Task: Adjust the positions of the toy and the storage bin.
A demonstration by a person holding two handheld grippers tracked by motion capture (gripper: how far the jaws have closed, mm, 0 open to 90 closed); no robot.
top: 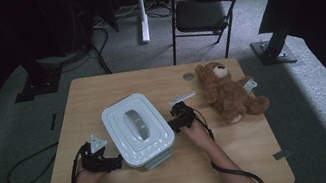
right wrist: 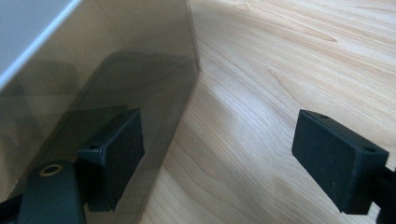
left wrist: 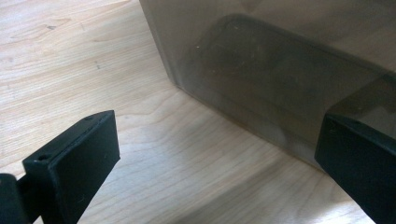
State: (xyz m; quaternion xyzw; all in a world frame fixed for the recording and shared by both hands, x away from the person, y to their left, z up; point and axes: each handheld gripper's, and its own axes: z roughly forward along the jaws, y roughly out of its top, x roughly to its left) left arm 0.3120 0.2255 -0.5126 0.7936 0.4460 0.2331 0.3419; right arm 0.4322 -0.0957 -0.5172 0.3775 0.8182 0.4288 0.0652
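White-lidded box (top: 138,129) sits mid-desk (top: 100,90), a bit left of centre, lid on w/ a grey handle (top: 137,124) running along the top. You've got 1 gripper at each short end: left gripper (top: 112,162) at the near-left corner, right gripper (top: 175,122) at the right end. Looks like a 2-handed setup, prob. to steady or shift the box, since the grippers flank it from opposite sides rather than going for the handle.

Left gripper view: jaws spread wide, nothing between them but bare wood. Smoky translucent wall (left wrist: 280,74) of the box stands just ahead; the right-hand jaw is up near that wall, can't tell if it touches.

Right gripper view: jaws also spread, wood grain between them. 1 jaw sits close against the tinted wall (right wrist: 93,84), its reflection showing in the plastic; contact looks likely but not certain. Other jaw is well out over the desk.

So neither gripper pinches anything. Low approach at desk level makes sense if you mean to push or brace the base, not lift the lid.

Teddy bear (top: 228,91) lies on its back at the right of the desk, apart from the box, w/ a small grey piece (top: 182,98) between the 2. Folding chair (top: 204,5) stands beyond the far edge.
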